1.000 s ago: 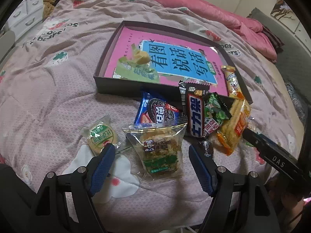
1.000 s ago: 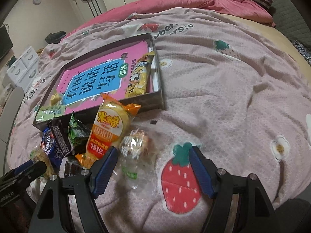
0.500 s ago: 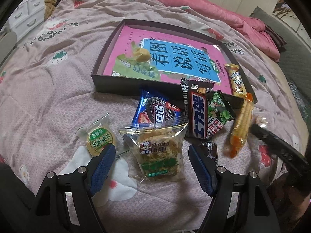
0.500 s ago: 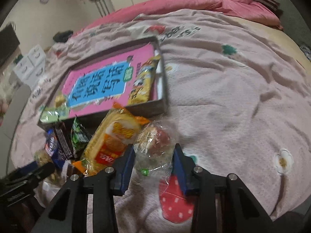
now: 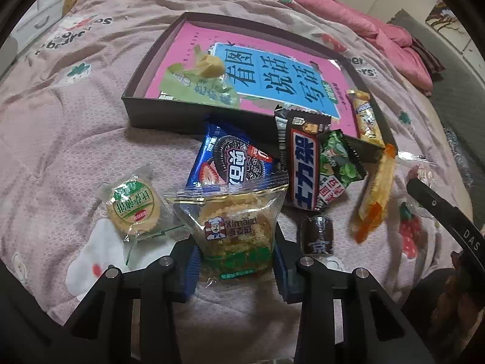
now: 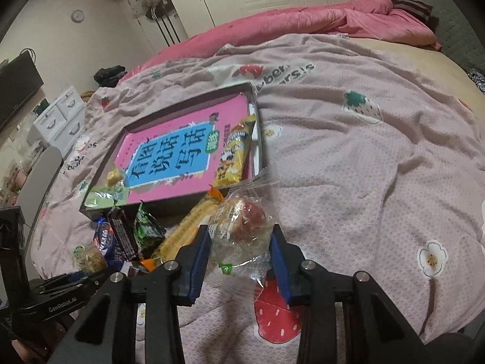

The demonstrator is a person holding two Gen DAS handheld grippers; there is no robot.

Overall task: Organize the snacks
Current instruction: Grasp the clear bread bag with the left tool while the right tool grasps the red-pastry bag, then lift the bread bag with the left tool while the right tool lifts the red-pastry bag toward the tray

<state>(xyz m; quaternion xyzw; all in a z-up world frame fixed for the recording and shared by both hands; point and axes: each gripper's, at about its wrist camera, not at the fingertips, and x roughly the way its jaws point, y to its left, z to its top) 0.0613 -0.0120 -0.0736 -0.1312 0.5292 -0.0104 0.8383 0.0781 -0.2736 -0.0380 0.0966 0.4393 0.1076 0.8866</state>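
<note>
My left gripper (image 5: 235, 265) is shut on a clear Ximaizi cake packet (image 5: 235, 227) that lies on the bedspread. My right gripper (image 6: 241, 261) is shut on a clear bag with a red-and-tan pastry (image 6: 242, 227) and holds it above the bed. A dark shallow box (image 5: 169, 118) with a pink and blue book inside lies ahead; it also shows in the right wrist view (image 6: 256, 139). In the box are a green packet (image 5: 200, 88) and a yellow bar (image 5: 365, 118). In front of it lie an Oreo pack (image 5: 233, 163), a Snickers bar (image 5: 304, 166) and an orange snack bag (image 5: 376, 194).
A round green-label cake (image 5: 133, 209) lies left of my left gripper and a small dark candy (image 5: 316, 235) to its right. A green pouch (image 5: 339, 166) rests by the Snickers. A pink quilt (image 6: 318, 21) lies at the back, white drawers (image 6: 60, 115) far left.
My left gripper has closed on the Ximaizi packet. My right gripper, which closed on the pastry bag half a second ago, has lifted it. The orange bag has tipped on edge.
</note>
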